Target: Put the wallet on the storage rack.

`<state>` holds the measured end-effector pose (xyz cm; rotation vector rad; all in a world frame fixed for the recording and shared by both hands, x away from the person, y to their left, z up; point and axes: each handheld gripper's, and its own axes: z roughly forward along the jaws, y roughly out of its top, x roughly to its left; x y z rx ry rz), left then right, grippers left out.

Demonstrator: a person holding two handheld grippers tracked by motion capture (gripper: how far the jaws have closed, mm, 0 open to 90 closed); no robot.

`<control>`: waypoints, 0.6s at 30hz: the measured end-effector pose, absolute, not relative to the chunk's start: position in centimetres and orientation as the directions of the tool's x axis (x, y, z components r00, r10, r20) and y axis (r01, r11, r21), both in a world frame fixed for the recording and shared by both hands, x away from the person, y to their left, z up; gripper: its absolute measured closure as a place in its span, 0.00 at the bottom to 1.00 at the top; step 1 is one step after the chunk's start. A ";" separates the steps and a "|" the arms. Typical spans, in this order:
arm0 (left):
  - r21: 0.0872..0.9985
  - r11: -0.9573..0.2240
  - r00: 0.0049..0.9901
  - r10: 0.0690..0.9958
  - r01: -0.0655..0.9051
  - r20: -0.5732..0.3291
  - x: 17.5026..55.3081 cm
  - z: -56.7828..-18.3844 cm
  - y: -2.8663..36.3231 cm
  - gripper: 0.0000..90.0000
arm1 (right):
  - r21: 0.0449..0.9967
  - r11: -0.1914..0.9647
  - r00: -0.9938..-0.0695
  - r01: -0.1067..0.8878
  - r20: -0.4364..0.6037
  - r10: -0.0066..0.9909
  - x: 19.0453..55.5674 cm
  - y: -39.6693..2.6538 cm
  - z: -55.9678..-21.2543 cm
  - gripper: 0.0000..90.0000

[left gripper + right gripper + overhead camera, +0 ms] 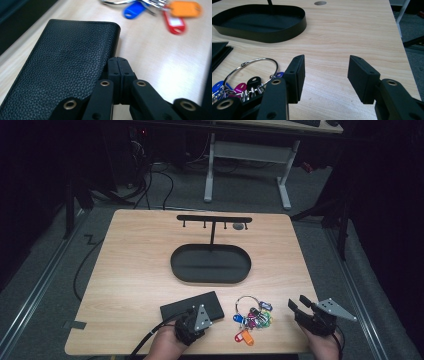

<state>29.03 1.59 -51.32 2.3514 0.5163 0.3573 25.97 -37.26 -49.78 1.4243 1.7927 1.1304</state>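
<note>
A black leather wallet lies flat near the table's front edge. My left gripper is shut with nothing in it, its tips low over the wallet's near right corner. To the right lies a bunch of keys on a metal ring with coloured tags. My right gripper stands open just right of the keys, with bare tabletop between its jaws.
A black oval tray sits mid-table, a thin post rising from it to a crossbar with hooks. A small grey round spot lies behind it. The table's right edge is close to my right gripper.
</note>
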 end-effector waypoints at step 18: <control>0.735 -0.612 0.849 0.519 0.291 0.096 31.3 -51.0 2.1 1.00 | 0.869 0.108 -0.302 0.484 0.050 0.952 27.1 -35.9 -50.2 0.54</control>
